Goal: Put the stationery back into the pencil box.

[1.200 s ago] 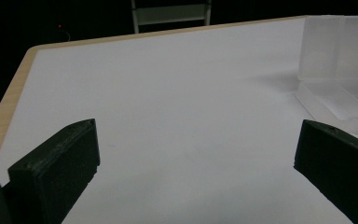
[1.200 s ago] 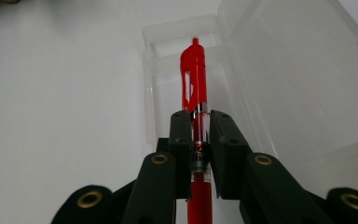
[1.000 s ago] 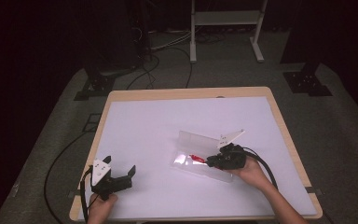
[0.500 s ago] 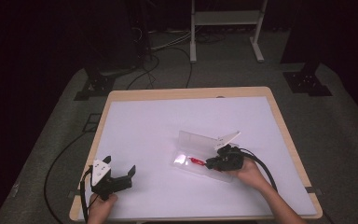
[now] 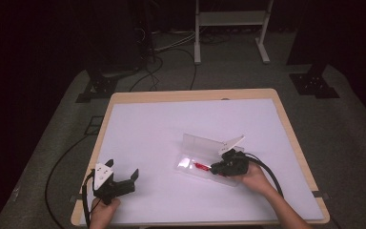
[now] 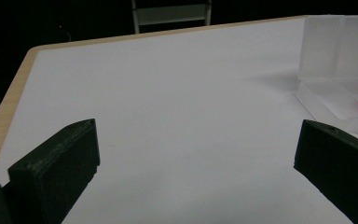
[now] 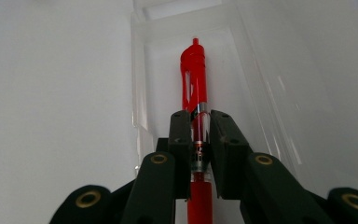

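In the high view, the right gripper (image 5: 218,167) sits in the lower right part of the frame, held by the person's right hand (image 5: 251,175), with its cable looping off toward the right edge of the bench (image 5: 171,124). Its jaws point toward the left of the frame and reach into a clear plastic case (image 5: 198,157) that lies open on the white bench top, its lid standing up along the far side. A red pen (image 5: 201,166) lies in the case's tray, its free end pointing toward the left of the frame.

The right gripper view shows the grip closely: the 2 black jaws are pressed in on the red pen (image 7: 196,112), pinching its barrel from both sides near the middle of the frame. The pen's clip end runs up toward the top of the frame, inside the walls of the clear plastic case (image 7: 140,107).

The left gripper (image 5: 124,180) rests at the lower left of the high view, well apart from the case, held by the left hand (image 5: 104,210). In the left gripper view its 2 jaws are spread wide at the lower corners with bare bench (image 6: 168,116) between them, and the clear plastic case (image 6: 331,70) stands at the upper right.
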`<state>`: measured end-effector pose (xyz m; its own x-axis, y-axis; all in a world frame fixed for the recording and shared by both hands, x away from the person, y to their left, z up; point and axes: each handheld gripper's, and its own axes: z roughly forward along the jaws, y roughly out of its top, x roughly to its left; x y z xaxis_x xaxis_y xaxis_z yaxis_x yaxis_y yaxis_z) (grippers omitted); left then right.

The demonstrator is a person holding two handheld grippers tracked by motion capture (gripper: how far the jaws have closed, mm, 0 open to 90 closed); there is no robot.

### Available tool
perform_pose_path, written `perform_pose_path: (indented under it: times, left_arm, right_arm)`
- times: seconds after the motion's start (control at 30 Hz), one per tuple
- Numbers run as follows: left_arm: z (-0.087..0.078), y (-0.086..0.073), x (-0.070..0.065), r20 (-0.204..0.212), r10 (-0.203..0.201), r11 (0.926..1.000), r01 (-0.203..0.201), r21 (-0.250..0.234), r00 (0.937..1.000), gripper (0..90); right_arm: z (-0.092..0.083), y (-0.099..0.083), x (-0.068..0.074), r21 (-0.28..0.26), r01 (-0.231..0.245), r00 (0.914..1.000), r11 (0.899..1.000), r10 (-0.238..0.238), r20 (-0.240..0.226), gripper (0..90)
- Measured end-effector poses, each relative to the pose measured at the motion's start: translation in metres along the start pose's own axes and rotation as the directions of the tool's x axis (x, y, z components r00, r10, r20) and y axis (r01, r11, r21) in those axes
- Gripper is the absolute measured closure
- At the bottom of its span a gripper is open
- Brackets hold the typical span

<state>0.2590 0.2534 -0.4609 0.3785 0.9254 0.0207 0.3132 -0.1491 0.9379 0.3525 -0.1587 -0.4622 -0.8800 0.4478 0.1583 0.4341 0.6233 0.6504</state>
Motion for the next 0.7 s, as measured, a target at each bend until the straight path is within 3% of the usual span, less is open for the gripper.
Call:
perform_pose_path:
  times: [0.37,0.7]
  left_arm:
    - [0.0,0.0,0.0,0.002,0.0,1.0,0.0,0.002,1.0,0.0]
    - [0.0,0.0,0.0,0.005,0.004,1.0,-0.004,0.002,1.0,0.0]
  right_arm:
    - [0.002,0.0,-0.001,0.003,-0.005,1.0,1.0,0.005,-0.002,78.0]
    - [-0.009,0.0,-0.001,-0.034,-0.018,0.9997,0.999,0.018,-0.014,66.8]
